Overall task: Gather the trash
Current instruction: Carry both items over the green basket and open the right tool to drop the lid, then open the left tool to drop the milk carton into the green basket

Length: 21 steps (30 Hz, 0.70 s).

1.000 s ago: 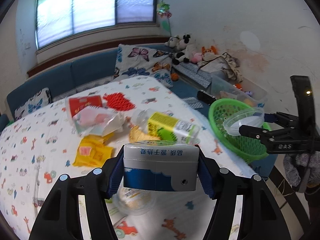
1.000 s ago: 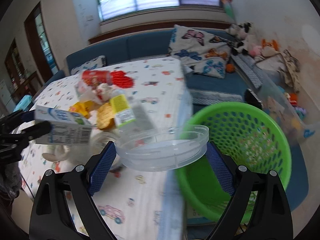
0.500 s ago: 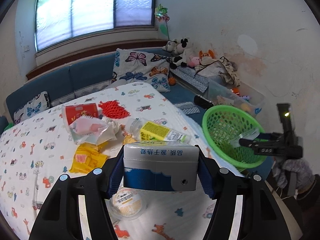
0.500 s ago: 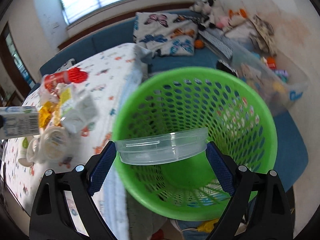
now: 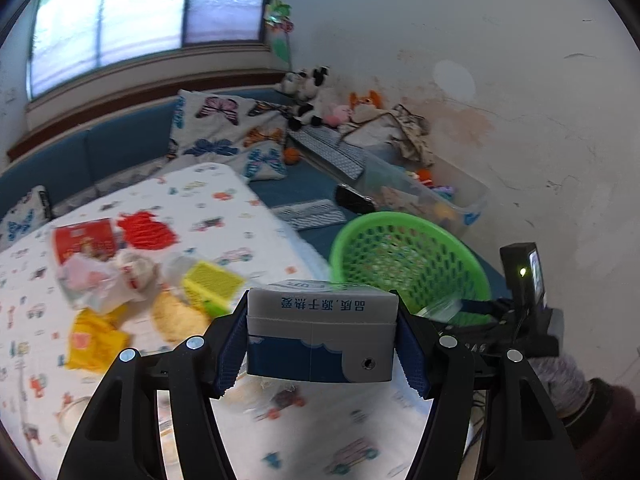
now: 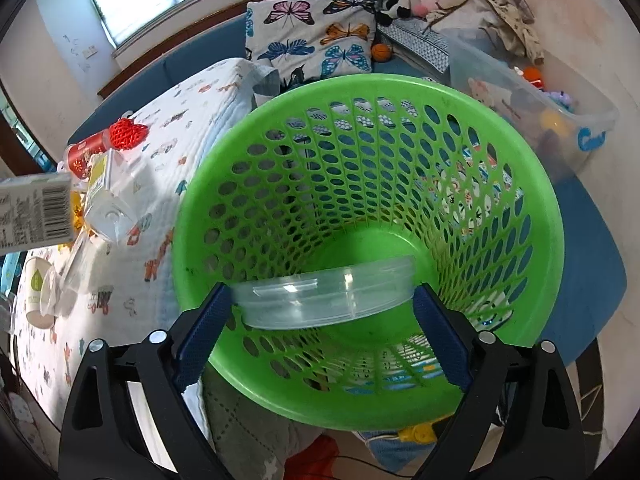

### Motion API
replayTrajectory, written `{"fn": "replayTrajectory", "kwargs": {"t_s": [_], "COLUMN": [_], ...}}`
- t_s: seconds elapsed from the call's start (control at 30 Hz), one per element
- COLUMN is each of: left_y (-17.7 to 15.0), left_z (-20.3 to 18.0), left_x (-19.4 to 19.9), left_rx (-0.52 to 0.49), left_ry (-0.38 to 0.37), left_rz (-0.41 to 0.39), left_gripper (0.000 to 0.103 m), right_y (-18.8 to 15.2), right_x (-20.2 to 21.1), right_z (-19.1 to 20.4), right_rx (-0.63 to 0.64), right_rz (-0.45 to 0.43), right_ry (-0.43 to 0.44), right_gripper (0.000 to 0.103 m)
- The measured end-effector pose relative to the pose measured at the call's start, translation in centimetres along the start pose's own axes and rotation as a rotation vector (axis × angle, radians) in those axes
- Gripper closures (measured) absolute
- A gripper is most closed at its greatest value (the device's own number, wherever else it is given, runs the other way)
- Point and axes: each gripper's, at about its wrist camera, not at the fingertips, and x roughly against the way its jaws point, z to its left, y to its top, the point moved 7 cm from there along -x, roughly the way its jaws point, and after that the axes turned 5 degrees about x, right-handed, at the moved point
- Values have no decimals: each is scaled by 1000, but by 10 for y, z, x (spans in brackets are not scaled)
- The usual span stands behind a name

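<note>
My left gripper (image 5: 322,320) is shut on a blue, grey and white drink carton (image 5: 320,340), held above the patterned bed. The same carton (image 6: 32,208) shows at the left edge of the right wrist view. A green mesh basket (image 6: 360,80) stands beside the bed, and my right gripper (image 6: 322,294) points down into its mouth. A clear plastic lid (image 6: 324,300) spans the gap between its blue pads, slightly tilted and touching both, while the jaws are opening. In the left wrist view the basket (image 5: 400,240) sits just beyond the carton, to the right.
Trash lies on the bed: yellow wrappers (image 5: 94,340), a red packet (image 5: 84,238), red mesh (image 5: 146,228), a yellow-labelled bottle (image 5: 212,280) and a paper cup (image 6: 38,292). A clear toy bin (image 6: 560,100) and butterfly cushions (image 6: 312,44) lie behind the basket.
My right gripper carried the lid from the bed's edge over the basket and down into its mouth. My left gripper moved right with the carton, closer to the basket.
</note>
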Motion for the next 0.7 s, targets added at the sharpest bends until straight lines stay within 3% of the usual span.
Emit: {"fn": "replayTrajectory", "kwargs": {"t_s": [0.4, 0.7], "left_y": [4, -3], "left_z": [-48, -76], "left_x": [-70, -112], "left_rx": [9, -24], "left_ry": [-101, -102], "left_rz": [95, 157], "left_gripper": [40, 40], "right_y": [-10, -16], "right_x": [41, 76], "right_z": [-15, -34], "right_rx": [26, 13], "right_rz": [-41, -96], "right_ry": [-39, -67], "right_gripper": [8, 8]}}
